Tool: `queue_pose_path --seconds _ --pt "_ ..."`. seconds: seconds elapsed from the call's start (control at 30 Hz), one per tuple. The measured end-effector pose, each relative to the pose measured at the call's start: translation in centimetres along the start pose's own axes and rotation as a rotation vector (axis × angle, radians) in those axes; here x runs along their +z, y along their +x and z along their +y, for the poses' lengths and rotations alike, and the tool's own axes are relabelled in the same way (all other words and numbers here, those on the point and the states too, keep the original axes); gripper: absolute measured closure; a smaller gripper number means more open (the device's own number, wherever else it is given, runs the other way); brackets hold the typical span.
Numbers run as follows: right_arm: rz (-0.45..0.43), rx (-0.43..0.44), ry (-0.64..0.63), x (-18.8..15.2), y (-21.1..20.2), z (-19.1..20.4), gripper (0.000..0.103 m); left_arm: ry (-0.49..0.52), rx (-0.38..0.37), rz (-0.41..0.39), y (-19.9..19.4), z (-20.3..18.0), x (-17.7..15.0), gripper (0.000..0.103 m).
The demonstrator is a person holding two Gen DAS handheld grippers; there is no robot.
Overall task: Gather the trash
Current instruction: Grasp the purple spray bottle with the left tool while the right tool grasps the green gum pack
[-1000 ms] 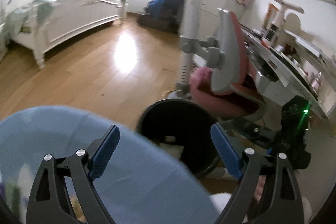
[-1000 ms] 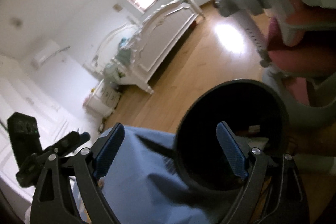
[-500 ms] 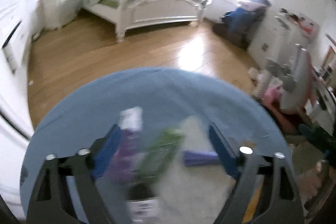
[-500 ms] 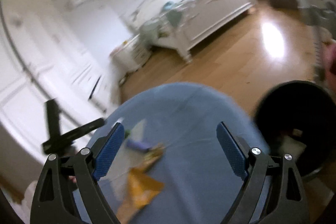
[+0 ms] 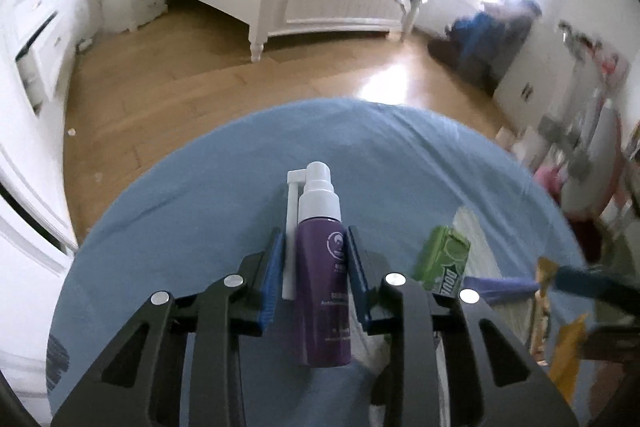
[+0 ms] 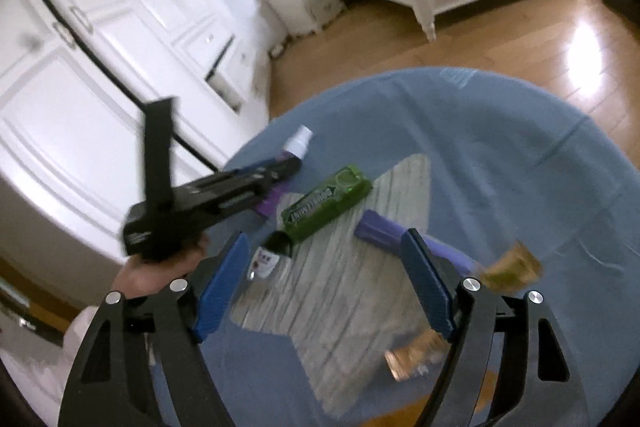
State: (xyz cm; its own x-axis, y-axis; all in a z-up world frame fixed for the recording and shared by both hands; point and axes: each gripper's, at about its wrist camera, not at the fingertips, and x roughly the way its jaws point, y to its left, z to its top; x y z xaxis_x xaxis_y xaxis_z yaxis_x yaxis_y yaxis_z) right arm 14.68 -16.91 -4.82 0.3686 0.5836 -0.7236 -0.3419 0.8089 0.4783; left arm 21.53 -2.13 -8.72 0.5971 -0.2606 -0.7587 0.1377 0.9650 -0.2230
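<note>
black hand-held gripper frames, 2 blue ribbed pads each, silver screw heads

L gripper points down at the blue table. Its jaws just closed in, and the blue pads now sit on both sides of a purple bottle on the table. R gripper hangs over the table w/ jaws wide, closing a bit, nothing held.
</note>
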Motion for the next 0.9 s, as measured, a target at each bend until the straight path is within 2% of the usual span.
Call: queue_pose_path --seconds 0.13,0.27,0.3,0.33,0.43,0.53,0.63,0.7,0.8,0.9 --pt "0.073 -0.059 -0.012 1.5 3.7 0.7 0.026 -0.055 -0.039 -0.071 -2.9 1.8 -0.8 0.072" --pt "0.105 -0.101 -0.021 2.7 6.8 1.9 0.026 -0.064 -0.057 -0.114 -5.2 2.5 -1.1 0.072" --pt "0.109 -0.112 -0.033 2.9 7.4 2.2 0.028 -0.066 -0.063 -0.123 -5.9 2.6 -1.3 0.072" --pt "0.118 -0.126 -0.060 3.0 8.2 2.8 0.035 -0.068 -0.067 -0.129 -6.3 3.2 -1.4 0.072" --pt "0.107 -0.187 -0.171 3.4 9.9 4.7 0.040 -0.077 -0.068 -0.148 -7.4 3.8 -1.7 0.072" --pt "0.107 -0.268 -0.284 3.2 10.9 5.9 0.059 -0.081 -0.063 -0.152 -8.0 4.0 -1.9 0.072" --pt "0.109 -0.247 -0.284 2.9 10.7 5.5 0.067 -0.085 -0.058 -0.150 -8.1 3.7 -2.1 0.072" --pt "0.083 -0.197 -0.253 2.5 9.4 4.8 0.070 -0.082 -0.059 -0.149 -8.4 3.2 -2.1 0.072" --pt "-0.001 -0.091 -0.205 1.7 5.0 3.1 0.070 -0.059 -0.064 -0.149 -8.6 2.2 -1.4 0.072" --pt "-0.098 -0.035 -0.186 1.3 0.6 2.4 0.070 -0.005 -0.079 -0.159 -9.3 -0.6 -1.0 0.072"
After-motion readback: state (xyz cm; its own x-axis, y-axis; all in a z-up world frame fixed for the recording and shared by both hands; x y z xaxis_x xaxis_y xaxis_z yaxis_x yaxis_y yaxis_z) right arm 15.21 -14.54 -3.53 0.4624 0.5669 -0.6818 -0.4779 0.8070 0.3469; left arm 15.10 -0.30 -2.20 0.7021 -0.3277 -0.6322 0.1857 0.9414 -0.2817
